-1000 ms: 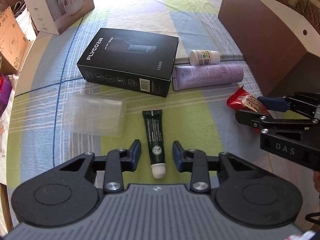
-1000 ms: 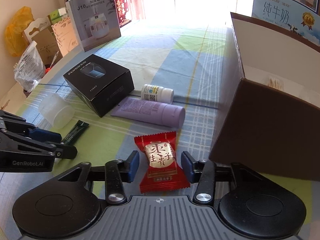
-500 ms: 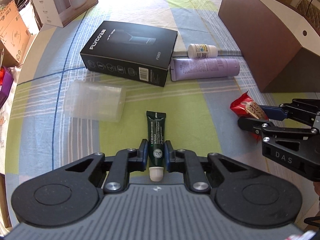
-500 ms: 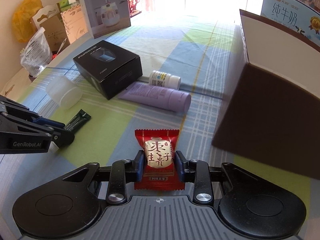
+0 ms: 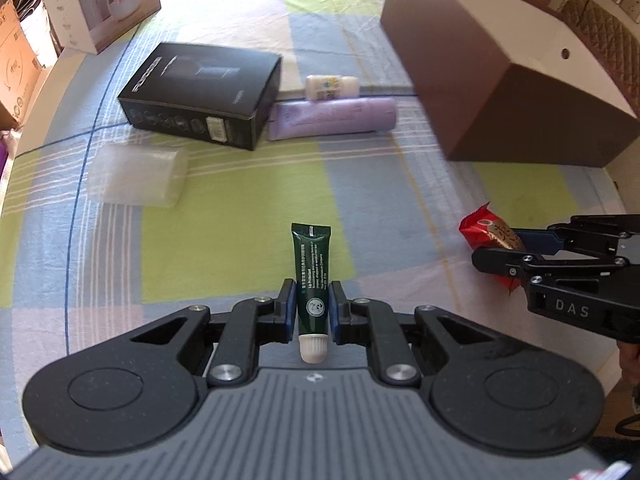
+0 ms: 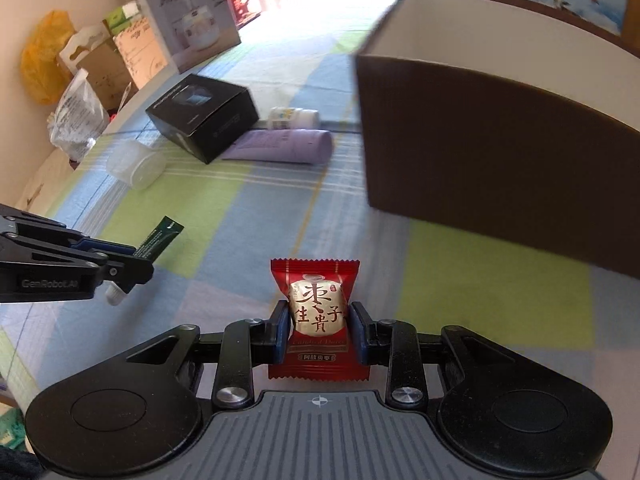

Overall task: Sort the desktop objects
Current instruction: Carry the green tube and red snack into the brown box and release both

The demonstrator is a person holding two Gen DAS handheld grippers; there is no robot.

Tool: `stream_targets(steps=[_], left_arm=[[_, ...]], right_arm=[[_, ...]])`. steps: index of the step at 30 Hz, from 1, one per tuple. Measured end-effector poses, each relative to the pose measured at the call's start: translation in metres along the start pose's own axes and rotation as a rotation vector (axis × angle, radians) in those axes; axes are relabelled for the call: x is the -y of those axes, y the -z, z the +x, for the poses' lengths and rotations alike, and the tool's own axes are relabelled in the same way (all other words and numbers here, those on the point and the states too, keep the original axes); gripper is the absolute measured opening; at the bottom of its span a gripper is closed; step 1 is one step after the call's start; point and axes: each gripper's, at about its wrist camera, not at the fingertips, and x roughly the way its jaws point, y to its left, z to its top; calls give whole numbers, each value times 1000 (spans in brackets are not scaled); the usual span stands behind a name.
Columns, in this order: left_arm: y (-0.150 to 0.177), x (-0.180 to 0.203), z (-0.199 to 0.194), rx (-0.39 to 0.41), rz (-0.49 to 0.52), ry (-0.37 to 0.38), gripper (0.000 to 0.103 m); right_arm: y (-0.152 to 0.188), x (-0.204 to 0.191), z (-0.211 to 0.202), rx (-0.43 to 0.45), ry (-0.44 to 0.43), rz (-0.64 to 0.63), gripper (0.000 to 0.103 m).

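The left gripper (image 5: 311, 307) has its fingers closed tight on a dark green tube (image 5: 312, 265) with a white ribbed cap; the cap points back toward the camera and the flat crimped end sticks out forward. White print runs along the tube, too small to read. The right gripper (image 6: 319, 326) pinches a red candy wrapper (image 6: 316, 314) with a pale centre bearing large dark red characters; its fingers press the two sides, and the serrated top edge stands free above them. In both wrist views the held things appear lifted off the checked cloth of the bench (image 5: 256, 208), though how far cannot be told.

Taking the black box (image 5: 204, 94) as landmark: a lilac tube (image 5: 332, 120) lies just beside its right end, touching or nearly so, with a small white bottle (image 5: 330, 86) lying behind that tube. A clear plastic cup (image 5: 134, 176) lies on its side nearer the camera than the box, to the left. Well to the right of the box stands a large brown carton (image 6: 480, 148), open-topped, its far side cut off by the frame. The box lettering and the bottle label are smeared by blur. The right gripper's body hides the lower half of the wrapper in the left wrist view.
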Motion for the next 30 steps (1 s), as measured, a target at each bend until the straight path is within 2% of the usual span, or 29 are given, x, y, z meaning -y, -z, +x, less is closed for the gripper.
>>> stream_targets(steps=[14,23,30], left_arm=[[-25,83,-58,148,86,97,12],[-44,132,-65,196,119,158,12],[-66,156,-66,228,118,174,12]], right_arm=[[10,58,-74,68,1,55,28],[4,87,-117,144,-22,47,28],[-12,116,-151,214,-44,69,28]])
